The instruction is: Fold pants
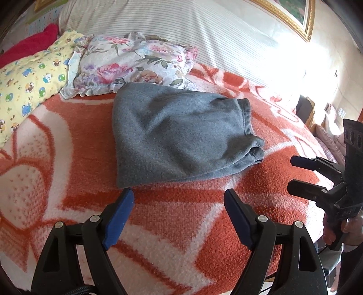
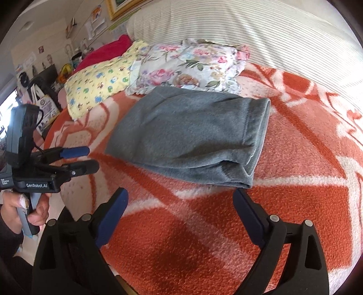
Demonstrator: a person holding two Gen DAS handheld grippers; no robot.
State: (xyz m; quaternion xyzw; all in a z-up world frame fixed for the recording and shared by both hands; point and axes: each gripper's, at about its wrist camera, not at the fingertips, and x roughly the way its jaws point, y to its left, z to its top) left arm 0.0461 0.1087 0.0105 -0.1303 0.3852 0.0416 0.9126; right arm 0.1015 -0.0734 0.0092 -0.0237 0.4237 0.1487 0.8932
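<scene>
**Pants folded, hand-held grippers clear**

Grey pants (image 1: 179, 133) lay in a compact folded bundle on the orange bed blanket (image 1: 181, 227), just before the floral pillow (image 1: 136, 61). Left hand-held gripper (image 1: 179, 197) and right hand-held gripper (image 2: 180, 197) were spread, holding nothing, just short of the pants. Folding looked essentially done; maybe tidying remained.

Bed (image 1: 204, 227) in orange-white blanket; gilt picture frame (image 1: 301, 20) on wall; strong daylight.
</scene>
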